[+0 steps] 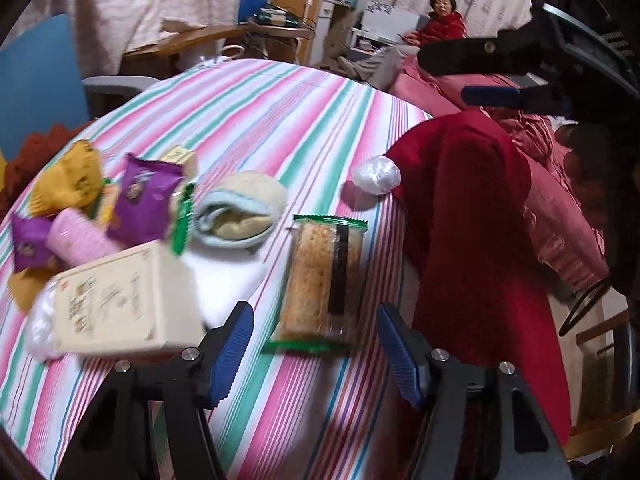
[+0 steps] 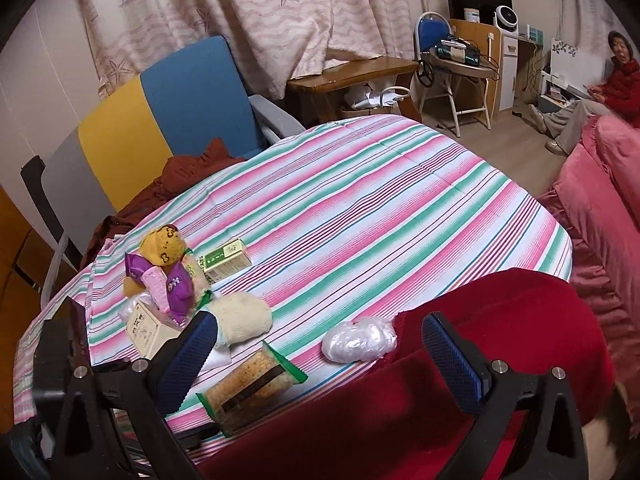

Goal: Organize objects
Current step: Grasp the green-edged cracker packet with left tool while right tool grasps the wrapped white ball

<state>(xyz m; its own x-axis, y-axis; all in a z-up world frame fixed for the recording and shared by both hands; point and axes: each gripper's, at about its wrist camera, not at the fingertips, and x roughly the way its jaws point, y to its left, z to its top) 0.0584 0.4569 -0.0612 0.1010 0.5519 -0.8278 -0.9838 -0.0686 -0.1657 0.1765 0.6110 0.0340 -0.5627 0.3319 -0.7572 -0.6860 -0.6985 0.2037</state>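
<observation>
My left claw (image 1: 316, 354) was spread, lined up on the rice-cracker pack (image 1: 324, 280) at 12 o'clock, right claw (image 2: 320, 356) spread, idle.

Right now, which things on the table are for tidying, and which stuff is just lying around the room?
For tidying: cracker pack, beige box, purple packets, rolled towel, plastic wad, green box, yellow bag.

Just lying about: red cloth, blue chair, curtains, fan.
</observation>
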